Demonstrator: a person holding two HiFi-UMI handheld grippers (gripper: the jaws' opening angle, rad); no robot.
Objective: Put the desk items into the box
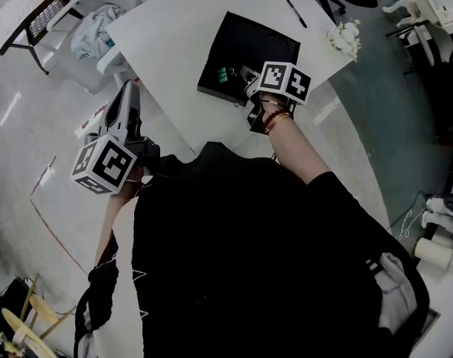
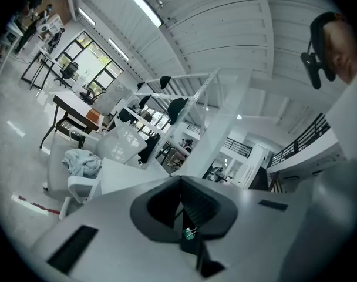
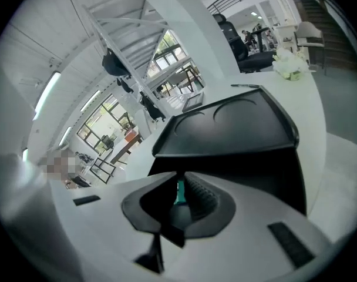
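Both claws are clenched, each on something small. In the right gripper view the right gripper (image 3: 181,178) has its jaws pressed together on a teal piece (image 3: 179,192), of which only a thin sliver shows. It is probably a clip like the other one. The black box (image 3: 225,134) fills the frame just ahead of it. In the head view, at upper centre, this gripper (image 1: 245,77) sits at the near edge of the box (image 1: 249,51), which lies on the white table (image 1: 174,28). The left gripper (image 2: 182,187) is closed on a teal binder clip (image 2: 189,234), lodged deep between the jaws with its wire handles showing. In the head view, at middle left, this gripper (image 1: 130,88) points away, well apart from the box and out past the table edge, over the floor (image 1: 33,125). The main risk I judge is a drop. Each item is tiny and held on a narrow bite, so a jolt or a slight easing of the squeeze would let it fall. On the left side it would land on the floor. On the right, letting go while only at the box's near edge could leave the piece on the table or the rim rather than inside. A pen (image 1: 296,13) lies on the table at top right, not yet boxed.
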